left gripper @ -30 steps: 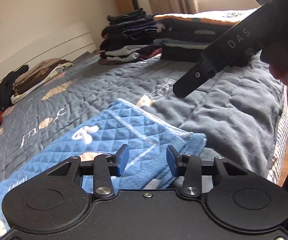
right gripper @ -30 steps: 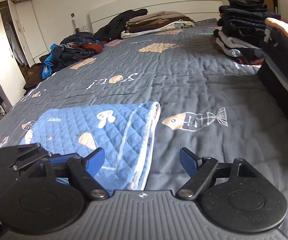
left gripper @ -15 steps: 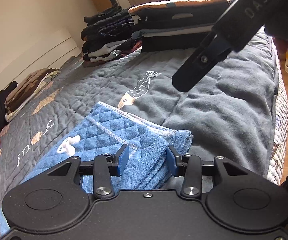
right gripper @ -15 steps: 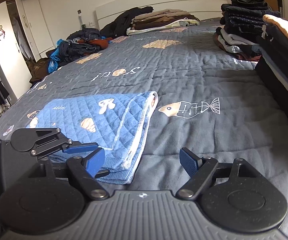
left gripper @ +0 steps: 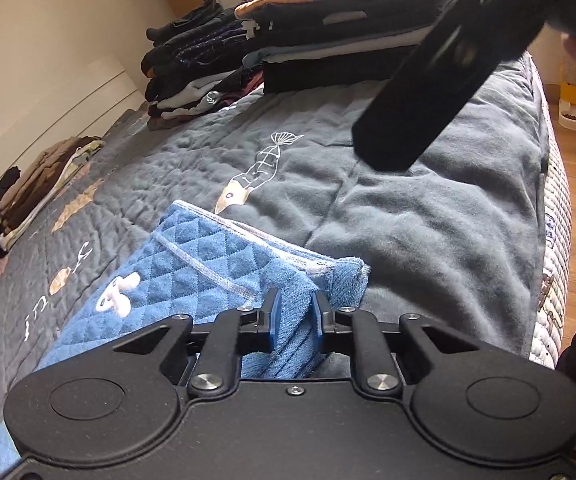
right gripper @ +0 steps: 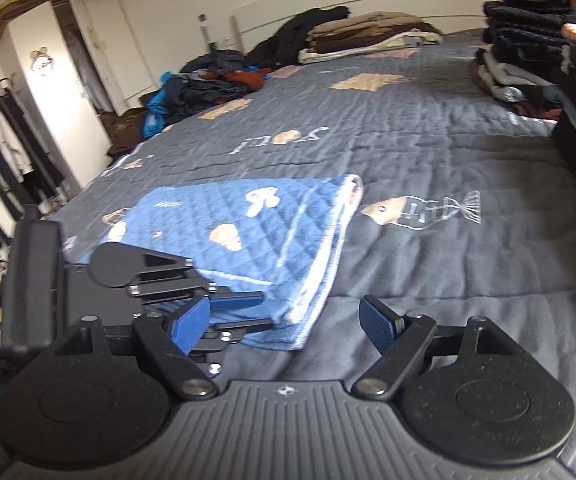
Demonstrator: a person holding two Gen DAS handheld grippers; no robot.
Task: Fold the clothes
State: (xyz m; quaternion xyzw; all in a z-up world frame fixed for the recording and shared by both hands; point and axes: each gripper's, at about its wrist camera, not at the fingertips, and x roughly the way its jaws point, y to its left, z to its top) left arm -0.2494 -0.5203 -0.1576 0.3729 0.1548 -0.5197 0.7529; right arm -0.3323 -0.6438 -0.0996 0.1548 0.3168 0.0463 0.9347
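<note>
- The left hand-held gripper (left gripper: 294,314) is clenched on the near corner of the blue quilted cloth (left gripper: 207,264); a second ago its jaws stood apart with the corner lying loose between them.
- That corner now bunches into pleats between the blue pads, and its edge stands slightly off the bed (left gripper: 428,240).
- The right hand-held gripper (right gripper: 283,320) is released, jaws wide, with nothing between them. It hangs above the bed just right of the cloth, and has swung since a second ago, so the left-wrist view shows it blurred.
- The cloth lies doubled over on the grey bedspread, its white-trimmed edge beside the fish-skeleton print (right gripper: 420,210).
- Beyond the cloth, toward the headboard, stand stacks of folded clothes (left gripper: 328,40), and a loose heap (right gripper: 207,84) sits farther off.
- My reading: the fresh grip means a corner is secured for another fold or for lifting the cloth to a stack; the frames do not settle which.
</note>
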